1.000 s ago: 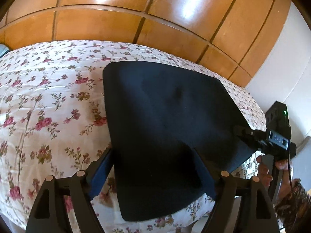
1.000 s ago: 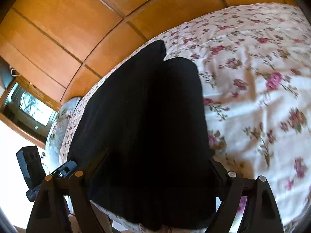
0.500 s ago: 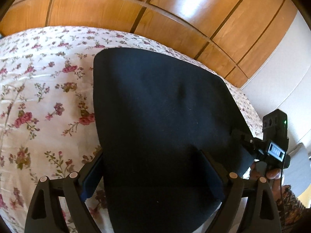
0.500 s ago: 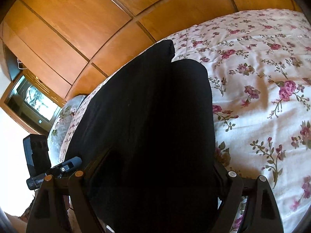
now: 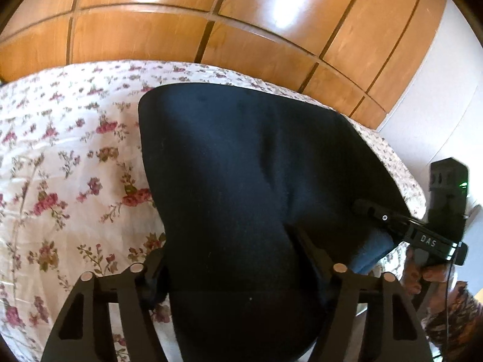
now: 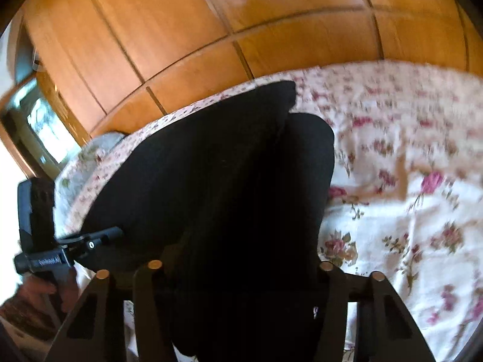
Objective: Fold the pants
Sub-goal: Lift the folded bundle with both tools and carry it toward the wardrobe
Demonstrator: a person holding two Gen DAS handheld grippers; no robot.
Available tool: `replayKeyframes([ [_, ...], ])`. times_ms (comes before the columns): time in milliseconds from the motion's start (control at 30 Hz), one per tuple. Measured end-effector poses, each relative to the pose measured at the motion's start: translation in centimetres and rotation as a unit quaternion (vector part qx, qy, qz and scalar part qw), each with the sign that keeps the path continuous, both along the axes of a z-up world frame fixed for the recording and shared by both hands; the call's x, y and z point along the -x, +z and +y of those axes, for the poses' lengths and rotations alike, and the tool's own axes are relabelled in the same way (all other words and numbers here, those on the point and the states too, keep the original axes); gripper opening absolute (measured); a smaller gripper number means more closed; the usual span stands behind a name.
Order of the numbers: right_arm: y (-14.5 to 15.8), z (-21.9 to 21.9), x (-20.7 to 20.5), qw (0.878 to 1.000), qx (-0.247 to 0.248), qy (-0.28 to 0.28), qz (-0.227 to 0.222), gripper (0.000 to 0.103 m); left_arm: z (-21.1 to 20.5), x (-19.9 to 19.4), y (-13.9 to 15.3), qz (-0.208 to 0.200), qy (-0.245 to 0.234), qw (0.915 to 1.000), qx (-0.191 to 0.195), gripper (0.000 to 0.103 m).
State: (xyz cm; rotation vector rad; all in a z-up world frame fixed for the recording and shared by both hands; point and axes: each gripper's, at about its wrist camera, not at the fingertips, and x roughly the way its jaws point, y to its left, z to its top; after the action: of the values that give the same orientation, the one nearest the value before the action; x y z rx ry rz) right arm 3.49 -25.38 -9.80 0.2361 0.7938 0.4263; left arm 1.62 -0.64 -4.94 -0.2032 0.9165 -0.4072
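Observation:
Black pants (image 5: 256, 166) lie folded lengthwise on a floral bedspread (image 5: 60, 166), their near end hanging over the bed's edge. My left gripper (image 5: 229, 250) straddles that near end at its left side, and its jaws are closing with cloth between them. The right gripper (image 6: 241, 256) straddles the near end of the pants (image 6: 211, 166) at the right side, jaws also closing on bunched cloth. Each view shows the other tool: the right gripper (image 5: 371, 211) at the pants' right edge, the left gripper (image 6: 105, 235) at their left edge.
A wooden panelled wardrobe (image 5: 241, 15) stands behind the bed. A white wall (image 5: 437, 105) is at the right. A person's hand (image 5: 422, 274) holds the right tool. The bedspread (image 6: 407, 181) stretches out to the right of the pants.
Both pairs of jaws have narrowed around the pants' near end. The right view has rolled and blurred, and the cloth bulges higher between its fingers.

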Motion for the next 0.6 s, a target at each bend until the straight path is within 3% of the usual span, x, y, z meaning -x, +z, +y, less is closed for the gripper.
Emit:
replayKeyframes([
  [300,3.2,1.4,0.3,0.998,0.015,0.005,-0.053,0.05,-0.2,0.3,2.6,-0.019,0.018,0.9991,-0.034,0.062],
  [600,5.1,2.1,-3.7,0.997,-0.009,0.008,-0.079,0.05,0.4,-2.7,5.8,-0.065,0.038,0.9949,-0.066,0.062],
])
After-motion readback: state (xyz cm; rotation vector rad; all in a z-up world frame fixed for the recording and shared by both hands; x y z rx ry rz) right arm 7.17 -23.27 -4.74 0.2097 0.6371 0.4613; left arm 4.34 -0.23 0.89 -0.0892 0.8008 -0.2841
